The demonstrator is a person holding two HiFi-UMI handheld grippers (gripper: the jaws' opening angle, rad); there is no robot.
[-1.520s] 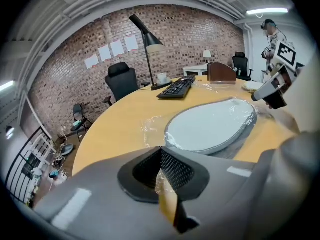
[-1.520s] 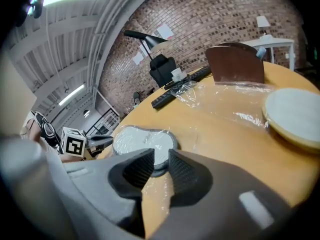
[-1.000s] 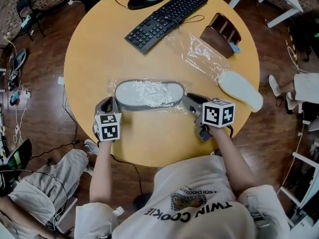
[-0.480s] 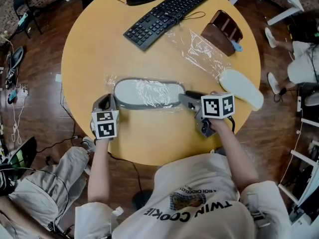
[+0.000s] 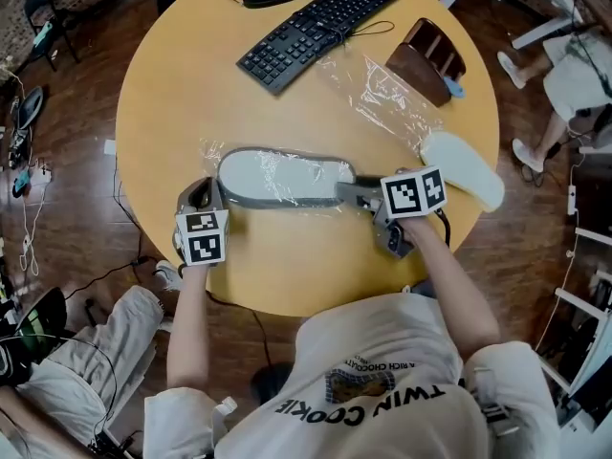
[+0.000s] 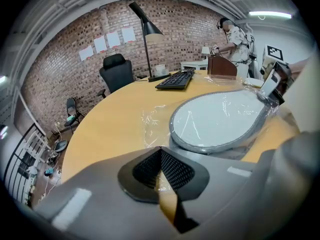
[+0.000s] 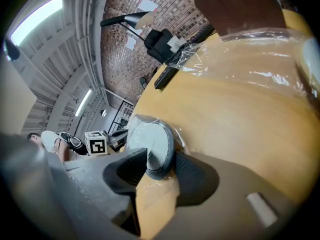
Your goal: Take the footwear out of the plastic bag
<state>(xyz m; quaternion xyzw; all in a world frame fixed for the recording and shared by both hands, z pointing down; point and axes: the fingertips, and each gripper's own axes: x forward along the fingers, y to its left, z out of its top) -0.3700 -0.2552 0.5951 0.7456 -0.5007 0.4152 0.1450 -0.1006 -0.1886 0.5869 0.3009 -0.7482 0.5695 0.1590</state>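
Subject of inspection: the grey slipper (image 5: 282, 175) is lying flat at the centre of the head view on the round table (image 5: 191, 84), still fully enclosed in its plastic bag (image 6: 150, 126). Extraction is judged not yet begun.

Left gripper (image 6: 159, 156): its jaws are meeting on a fold of the bag's film just short of the slipper's left end. It is holding film only, not the shoe. This is judged to be an anchor, keeping the bag in place while the shoe is drawn the other way.

Right gripper (image 7: 155, 166): its jaws have just been opening and are now standing wide, with the slipper's rounded right end, film over it, sitting between them. The pads are lying close alongside that end, but no clamping is evident. The gripper is angling down toward the tabletop, apparently to straddle the thick sole before closing.

Surroundings: a white slipper (image 5: 464, 170) is lying bare at the right edge of the head view. Just up-left of it, an empty clear bag (image 5: 378, 98) is lying crumpled. This suggests one of the pair is already unpacked. A keyboard (image 5: 320, 32) is sitting at the upper centre, well apart from the work.

Risk noted: a grip closing over film and sole together could drag the bag along with the shoe.
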